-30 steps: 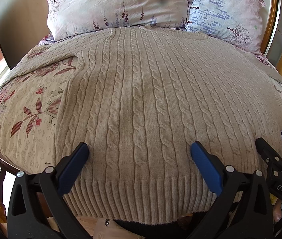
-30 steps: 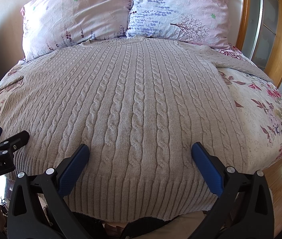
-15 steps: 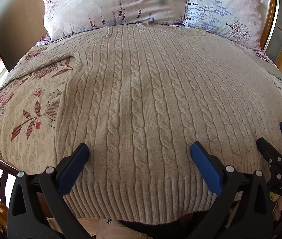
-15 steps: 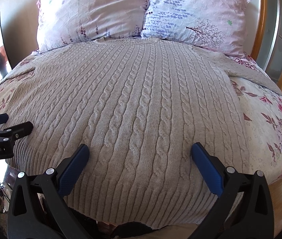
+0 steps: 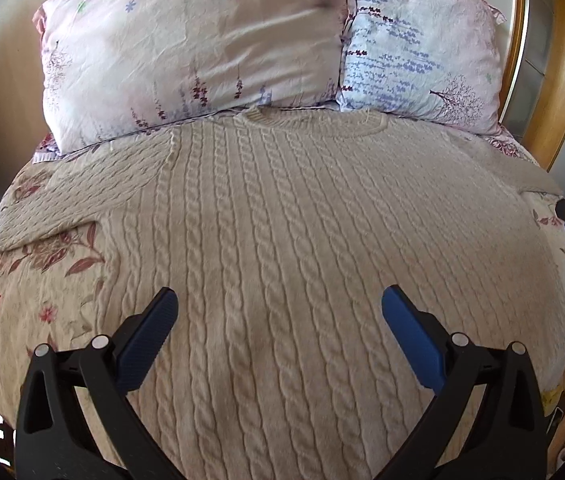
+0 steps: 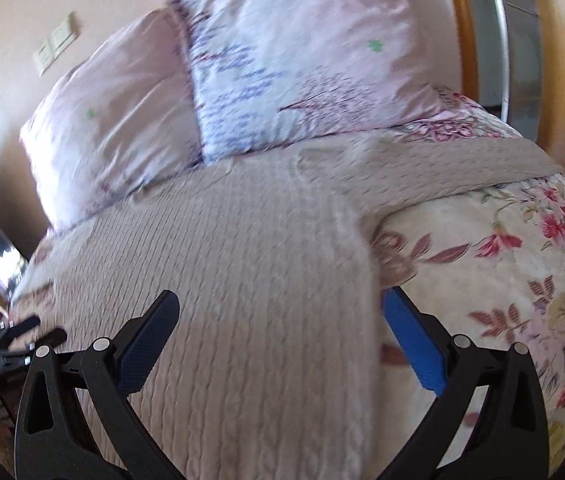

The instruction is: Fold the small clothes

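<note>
- A beige cable-knit sweater (image 5: 282, 248) lies flat on the bed, front up, its neckline touching the pillows.
- The left wrist view shows it sharply, collar and left sleeve included; the right wrist view is blurred and shows its right sleeve (image 6: 462, 160) stretched out toward the wooden bed frame (image 6: 562, 80).
- The left gripper (image 5: 278, 312) hangs spread apart over the sweater's middle, grasping nothing.
- The right gripper (image 6: 280, 312) is spread too, over the sweater's right edge.
- Under the sweater is a floral bedspread (image 6: 502, 260); two pink-and-lilac pillows (image 5: 202, 48) lean against the wall.
</note>
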Tool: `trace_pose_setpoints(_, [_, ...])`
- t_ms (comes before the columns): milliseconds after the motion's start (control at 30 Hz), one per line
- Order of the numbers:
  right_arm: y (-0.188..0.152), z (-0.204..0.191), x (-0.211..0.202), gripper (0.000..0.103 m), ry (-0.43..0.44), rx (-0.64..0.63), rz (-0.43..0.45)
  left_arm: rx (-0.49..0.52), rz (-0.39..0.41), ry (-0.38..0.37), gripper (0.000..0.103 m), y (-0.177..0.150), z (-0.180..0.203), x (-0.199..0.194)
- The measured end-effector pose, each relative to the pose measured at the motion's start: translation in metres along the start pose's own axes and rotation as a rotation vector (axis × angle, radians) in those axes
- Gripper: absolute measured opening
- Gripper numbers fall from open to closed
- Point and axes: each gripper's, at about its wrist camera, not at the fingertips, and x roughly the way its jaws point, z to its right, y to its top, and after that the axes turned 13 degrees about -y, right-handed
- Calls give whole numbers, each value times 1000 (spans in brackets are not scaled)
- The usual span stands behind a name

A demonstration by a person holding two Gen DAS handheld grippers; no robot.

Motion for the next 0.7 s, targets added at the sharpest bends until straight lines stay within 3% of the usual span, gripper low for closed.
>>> trace_pose_setpoints(67, [23, 29, 14, 90, -14, 116, -6, -32, -11, -51, 101, 12, -3, 8])
trace_pose_setpoints(133, [42, 58, 32, 85, -41, 218, -34, -61, -15, -69, 101, 22, -5, 16])
trace_pose_setpoints(200, [56, 83, 49, 75, -74, 309, -57, -74, 0, -49, 101, 26, -3, 23])
trace_pose_setpoints(367, [72, 139, 87, 62, -112, 543, -125, -50, 29, 1, 101, 29, 2, 38])
trace_pose_setpoints(700, [73, 185, 112, 44, -140, 722, -139, -97, 71, -116, 101, 28, -8, 48])
